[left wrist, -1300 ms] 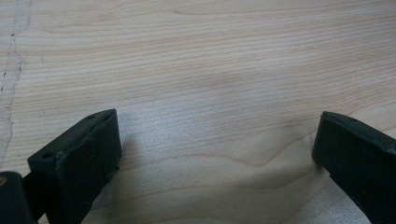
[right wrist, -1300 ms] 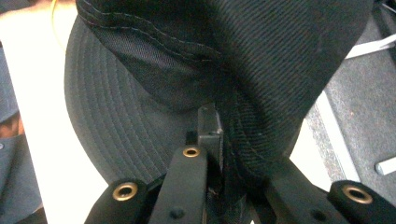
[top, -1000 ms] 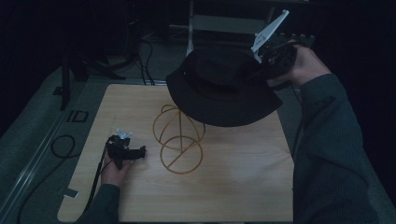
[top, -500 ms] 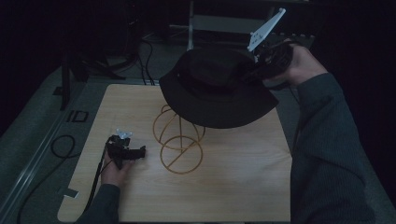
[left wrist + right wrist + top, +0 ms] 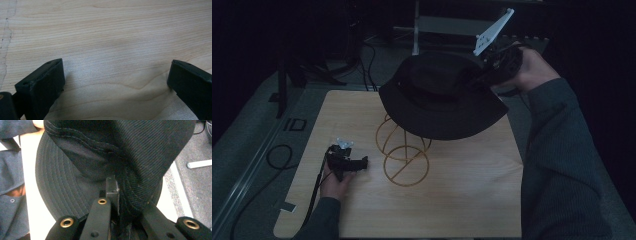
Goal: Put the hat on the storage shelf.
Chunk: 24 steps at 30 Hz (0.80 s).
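Note:
A black bucket hat (image 5: pixel 439 100) hangs in the air above a gold wire stand (image 5: pixel 404 155), which rests on the wooden table (image 5: pixel 452 200). My right gripper (image 5: pixel 482 75) is at the hat's far right edge, shut on its fabric. In the right gripper view the hat (image 5: pixel 112 150) is pinched between the jaws of that gripper (image 5: pixel 117 195). My left gripper (image 5: pixel 362 162) lies on the table left of the stand, pointing right. Its jaws stand open over bare wood (image 5: pixel 112 32), with nothing between them (image 5: pixel 115 75).
A black cable (image 5: pixel 277 157) loops on the grey floor left of the table. A metal post (image 5: pixel 416 30) and more cables stand behind the table. A sleeve (image 5: pixel 10 182) shows beyond the hat's brim.
The hat has drifted slightly to the left over the stand with the right gripper still on it. The left gripper has not moved.

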Motion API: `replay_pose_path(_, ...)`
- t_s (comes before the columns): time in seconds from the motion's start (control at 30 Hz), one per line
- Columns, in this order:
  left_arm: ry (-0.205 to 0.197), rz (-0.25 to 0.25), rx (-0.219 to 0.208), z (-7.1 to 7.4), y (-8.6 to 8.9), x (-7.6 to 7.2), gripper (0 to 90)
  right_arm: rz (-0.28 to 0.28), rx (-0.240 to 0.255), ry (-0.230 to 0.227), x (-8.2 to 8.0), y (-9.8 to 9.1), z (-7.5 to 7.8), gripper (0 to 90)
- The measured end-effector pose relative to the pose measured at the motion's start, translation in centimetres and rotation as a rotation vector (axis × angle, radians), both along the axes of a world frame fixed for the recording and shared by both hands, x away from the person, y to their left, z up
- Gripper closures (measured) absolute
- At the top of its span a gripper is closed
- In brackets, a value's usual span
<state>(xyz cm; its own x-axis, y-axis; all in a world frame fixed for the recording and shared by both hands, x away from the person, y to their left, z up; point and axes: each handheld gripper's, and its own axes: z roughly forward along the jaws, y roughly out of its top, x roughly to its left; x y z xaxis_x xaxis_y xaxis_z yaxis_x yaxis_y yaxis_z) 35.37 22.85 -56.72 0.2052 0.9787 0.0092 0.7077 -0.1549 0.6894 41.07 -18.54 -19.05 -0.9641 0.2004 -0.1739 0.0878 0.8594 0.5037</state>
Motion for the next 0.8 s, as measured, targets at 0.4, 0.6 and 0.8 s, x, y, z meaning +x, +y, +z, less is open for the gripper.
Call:
replay_pose_path(0.4,-0.001,0.0,0.0,0.0,0.0,0.0,1.6,0.029,0.001,0.003,-0.3,0.9,0.0,87.8)
replay_pose_path(0.6,-0.001,0.0,-0.001,0.0,0.0,0.0,1.6,0.046,0.008,0.008,-0.5,1.1,-0.1,87.8)
replay_pose_path(0.8,0.0,-0.002,0.0,0.0,-0.1,0.0,1.6,0.064,0.01,0.012,-0.6,1.4,-0.3,87.7)
